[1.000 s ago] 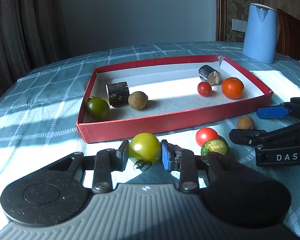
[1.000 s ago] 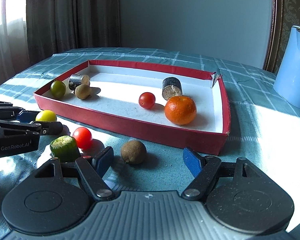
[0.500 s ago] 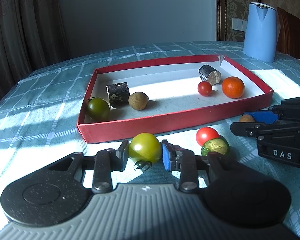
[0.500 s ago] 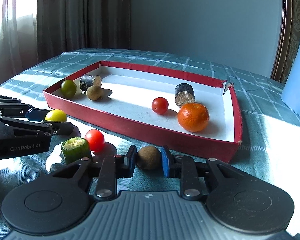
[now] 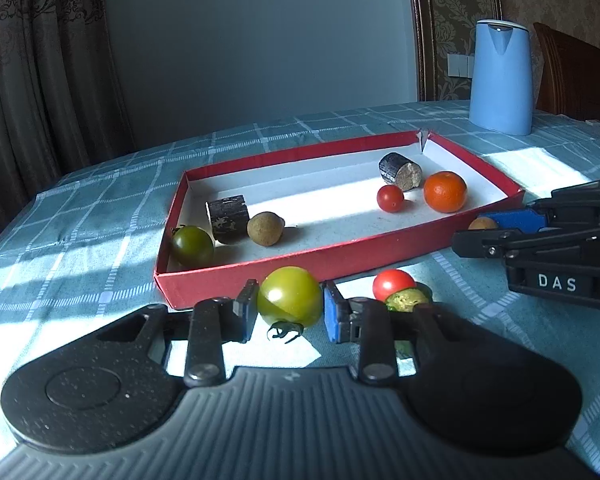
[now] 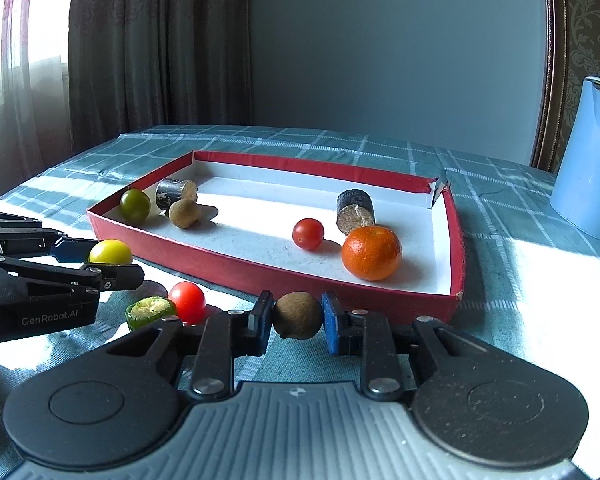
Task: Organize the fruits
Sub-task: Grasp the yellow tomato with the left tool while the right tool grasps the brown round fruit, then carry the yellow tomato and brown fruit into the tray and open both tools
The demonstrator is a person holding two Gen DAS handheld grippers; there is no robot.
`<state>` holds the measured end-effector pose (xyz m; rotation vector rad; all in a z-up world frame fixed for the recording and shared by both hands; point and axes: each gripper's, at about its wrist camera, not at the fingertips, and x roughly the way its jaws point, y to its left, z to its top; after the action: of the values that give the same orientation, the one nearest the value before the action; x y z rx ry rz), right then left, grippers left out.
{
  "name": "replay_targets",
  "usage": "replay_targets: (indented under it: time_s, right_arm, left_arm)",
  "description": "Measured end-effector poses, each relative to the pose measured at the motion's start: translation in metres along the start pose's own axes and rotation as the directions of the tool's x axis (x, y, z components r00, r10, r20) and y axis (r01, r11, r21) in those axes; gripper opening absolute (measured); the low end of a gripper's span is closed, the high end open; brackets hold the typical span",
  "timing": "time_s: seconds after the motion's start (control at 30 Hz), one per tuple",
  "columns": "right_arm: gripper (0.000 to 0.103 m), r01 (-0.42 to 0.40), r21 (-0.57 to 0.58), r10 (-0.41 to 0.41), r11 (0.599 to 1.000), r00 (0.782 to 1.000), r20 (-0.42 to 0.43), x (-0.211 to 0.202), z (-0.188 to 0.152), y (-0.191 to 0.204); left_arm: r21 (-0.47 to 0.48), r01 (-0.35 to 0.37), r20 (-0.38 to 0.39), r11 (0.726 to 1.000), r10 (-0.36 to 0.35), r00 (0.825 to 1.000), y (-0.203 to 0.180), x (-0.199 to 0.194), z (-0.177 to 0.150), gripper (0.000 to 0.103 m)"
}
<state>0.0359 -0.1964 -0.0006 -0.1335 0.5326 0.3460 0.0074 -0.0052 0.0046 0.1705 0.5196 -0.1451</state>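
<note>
our left gripper (image 5: 289,307) is clamped on a yellow-green tomato (image 5: 289,296), one pad pressed to each side, its dried stem curling underneath. it sits just in front of the near wall of the red tray (image 5: 300,262), outside it. our right gripper (image 6: 296,317) is closed around a brown round fruit (image 6: 298,314), pads touching both sides, also on the near side of the tray wall and not yet inside it. from the left wrist view that fruit shows only as a sliver behind the right gripper's blue pad, at the tray's near right corner.

between the two grippers, on the checked teal tablecloth (image 5: 80,216), we see a red cherry tomato (image 6: 187,302) touching or just beside a cut green fruit (image 6: 150,311) lying with its pale face up.

inside the tray, at the left end, a dark green tomato (image 5: 192,246) lies near the front wall, with a black cylinder piece (image 5: 228,219) just beside it and a second brown fruit (image 5: 265,229) to the right of that. at the right end we see an orange (image 5: 445,191), a small red tomato (image 5: 390,198) to its left, and another black cylinder piece (image 5: 400,171) on its side behind them, close to the torn far right corner.

a blue kettle (image 5: 501,77) stands on the cloth well beyond the tray, far right.
</note>
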Motion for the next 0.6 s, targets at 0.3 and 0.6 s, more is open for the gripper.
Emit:
replay_targets:
  time_s: [0.3,0.6]
  right_arm:
    - [0.026,-0.006,0.023,0.005,1.0,0.999,0.038,-0.005,0.01,-0.005]
    - [0.026,0.002,0.006,-0.002,1.0,0.999,0.045,0.0,0.02,-0.003]
  left_arm:
    - [-0.029,-0.025,0.041,0.999,0.027,0.999,0.004,-0.003,0.004,0.03]
    - [-0.009,-0.051,0.035,0.999,0.051,0.998,0.0,0.001,0.007,0.03]
